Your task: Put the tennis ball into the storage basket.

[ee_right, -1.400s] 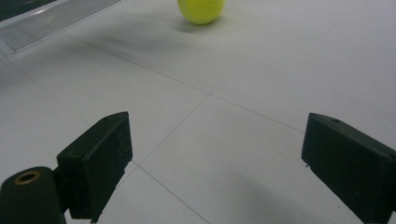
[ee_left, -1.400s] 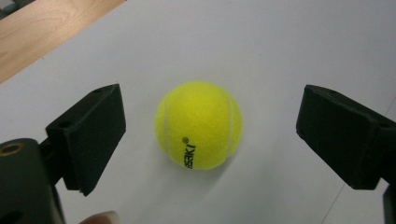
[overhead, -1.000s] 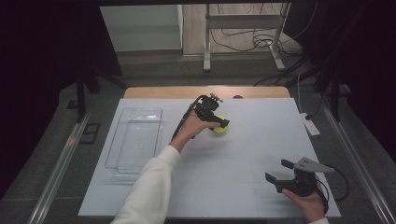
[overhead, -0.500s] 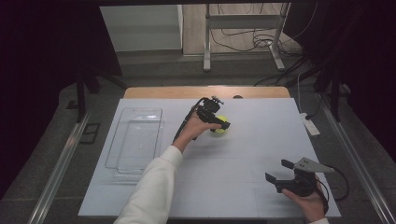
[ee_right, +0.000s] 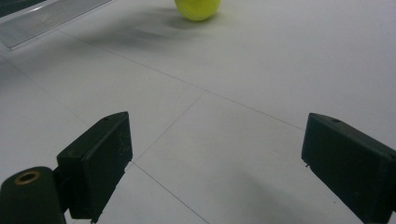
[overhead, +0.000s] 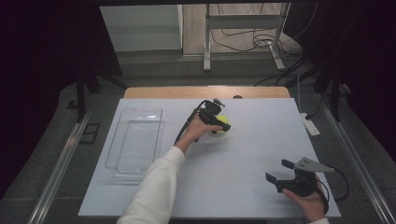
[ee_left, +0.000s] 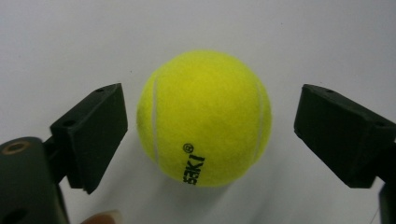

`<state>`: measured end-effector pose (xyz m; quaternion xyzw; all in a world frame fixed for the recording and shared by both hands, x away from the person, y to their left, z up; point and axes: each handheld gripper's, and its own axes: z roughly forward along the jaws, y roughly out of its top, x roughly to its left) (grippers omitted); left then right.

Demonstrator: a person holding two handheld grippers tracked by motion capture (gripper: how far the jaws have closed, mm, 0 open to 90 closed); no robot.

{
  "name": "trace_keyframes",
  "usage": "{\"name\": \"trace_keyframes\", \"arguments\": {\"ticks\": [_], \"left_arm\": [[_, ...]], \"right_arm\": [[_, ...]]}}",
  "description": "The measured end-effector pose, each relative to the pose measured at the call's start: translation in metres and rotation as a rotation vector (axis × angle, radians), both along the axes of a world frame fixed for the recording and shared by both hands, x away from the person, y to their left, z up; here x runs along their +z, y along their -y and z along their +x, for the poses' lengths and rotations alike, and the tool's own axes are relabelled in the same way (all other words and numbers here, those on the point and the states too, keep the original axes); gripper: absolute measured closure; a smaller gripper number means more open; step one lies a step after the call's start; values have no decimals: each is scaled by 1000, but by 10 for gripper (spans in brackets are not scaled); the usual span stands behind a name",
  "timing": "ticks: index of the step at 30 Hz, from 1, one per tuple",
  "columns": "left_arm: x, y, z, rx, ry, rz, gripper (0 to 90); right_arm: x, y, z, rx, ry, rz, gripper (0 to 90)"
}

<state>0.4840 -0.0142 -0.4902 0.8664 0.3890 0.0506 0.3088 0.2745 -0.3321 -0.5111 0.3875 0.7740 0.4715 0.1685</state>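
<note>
A yellow tennis ball (overhead: 221, 126) rests on the white table toward the back middle. My left gripper (overhead: 217, 125) hangs over it, open. In the left gripper view the ball (ee_left: 204, 118) lies between the two black jaws, with a gap on each side and no contact. My right gripper (overhead: 280, 172) is held low near the front right of the table, open, with nothing between its jaws. The right gripper view has the ball (ee_right: 197, 9) far off at the top edge.
A clear plastic tray (overhead: 136, 141) lies empty on the left side of the table. A white power strip (overhead: 310, 125) sits at the right edge. The wooden table edge (overhead: 205, 92) runs along the back. Metal stand legs and cables are on the floor beyond.
My left gripper has shifted slightly right and down over the ball. The right gripper has stayed in place.
</note>
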Motion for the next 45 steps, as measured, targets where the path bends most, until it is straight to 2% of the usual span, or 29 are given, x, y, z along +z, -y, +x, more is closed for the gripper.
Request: {"name": "trace_keyframes", "arguments": {"ticks": [7, 14, 17, 30, 45], "left_arm": [[-2, 1, -1, 16, 10, 19, 259], [0, 2, -3, 4, 29, 40, 275], [2, 1, -4, -1, 27, 23, 276], [20, -9, -14, -19, 59, -3, 278], [33, -29, -29, -5, 93, -58, 278]], "right_arm": [[0, 0, 0, 0, -1, -1, 90], [0, 0, 0, -1, 0, -1, 90], [0, 0, 0, -2, -1, -3, 90], [0, 0, 0, -5, -1, -5, 90], [-1, -1, 0, -5, 0, -10, 90]]}}
